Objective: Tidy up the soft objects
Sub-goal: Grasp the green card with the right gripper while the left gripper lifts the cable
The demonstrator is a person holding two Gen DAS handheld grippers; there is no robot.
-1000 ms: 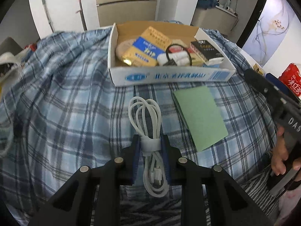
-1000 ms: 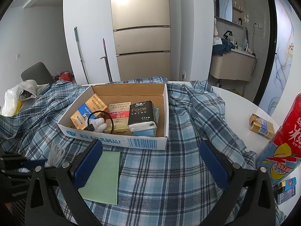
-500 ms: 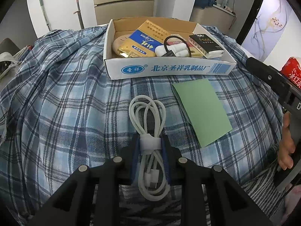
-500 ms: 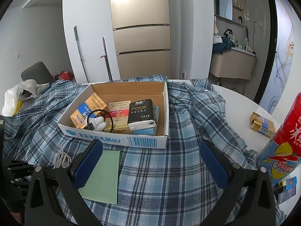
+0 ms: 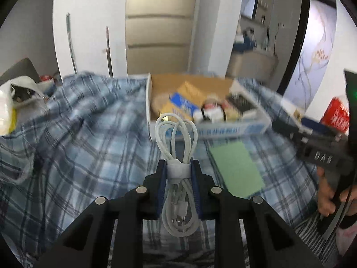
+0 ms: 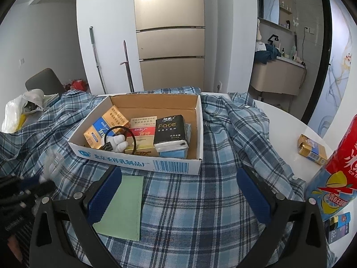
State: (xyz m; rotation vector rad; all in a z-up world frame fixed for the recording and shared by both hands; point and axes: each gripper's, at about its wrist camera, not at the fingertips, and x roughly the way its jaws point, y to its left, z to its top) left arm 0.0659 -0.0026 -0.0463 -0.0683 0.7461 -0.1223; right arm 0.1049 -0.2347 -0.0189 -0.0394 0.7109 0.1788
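Note:
My left gripper point(image 5: 177, 167) is shut on a coiled white cable point(image 5: 177, 138) and holds it up off the plaid cloth, its loop in front of the cardboard box point(image 5: 232, 130). In the right wrist view the left gripper point(image 6: 33, 185) is a blur at the left edge with the cable point(image 6: 52, 163). My right gripper point(image 6: 178, 189) is open and empty above the cloth, in front of the box point(image 6: 142, 162). A green cloth sheet point(image 6: 125, 205) lies flat by its left finger, and also shows in the left wrist view point(image 5: 237, 168).
The box holds tissue packs, a black Face pack point(image 6: 170, 129) and a black hair band with a white toy point(image 6: 118, 141). A blue plaid cloth point(image 6: 200, 212) covers the round table. A small carton point(image 6: 312, 148) and a red can point(image 6: 341, 154) stand at right.
My left gripper has lifted the white cable off the cloth and tilted up toward the box. The right gripper has stayed put and open.

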